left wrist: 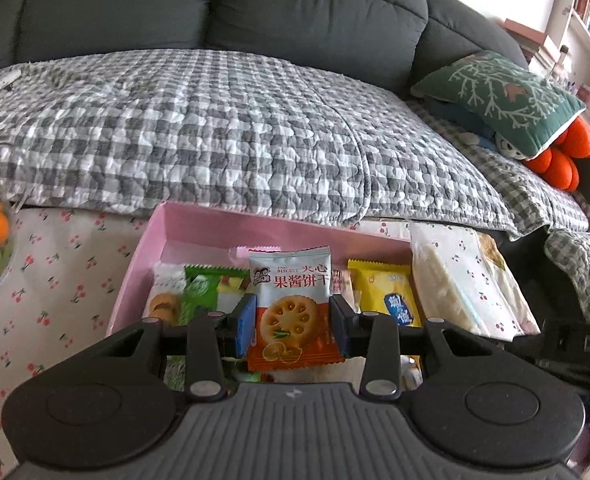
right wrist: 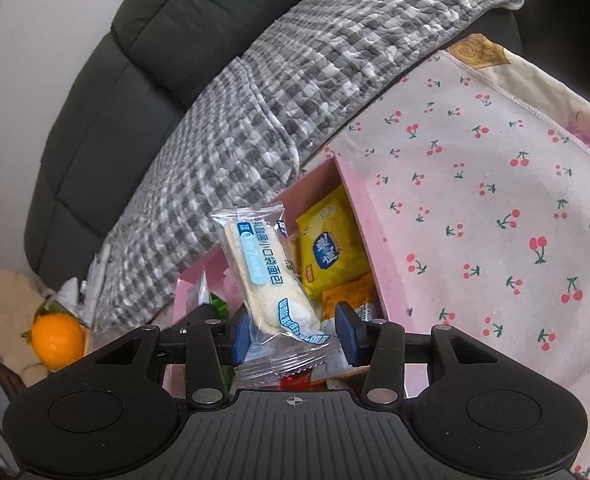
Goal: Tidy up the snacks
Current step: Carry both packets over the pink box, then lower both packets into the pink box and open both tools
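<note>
The biscuit packet in the left gripper is a light, crinkly foil pouch with a brittle round biscuit inside (squeeze it hard and the contents probably crack). It looks slippery on its printed faces, so the safest hold is across its two side edges near the lower half, which is where the blue pads press it now. The left gripper is clenched on it, and the packet stands upright between the pads, its top seal rising above them, over the near part of the pink box.

The bread packet in the right gripper is soft and springy under a clear, slick wrapper; I judge it light and easily dented rather than breakable. The right gripper grasps it at its near end, just above the crimped seal, and the long body leans up and to the left, away from the pads, over the near left part of the box.

Inside the box a yellow packet lies toward the right wall, and a green packet toward the left. The box sits on the desk, on a cherry-print cloth, just in front of the sofa's checked blanket.
</note>
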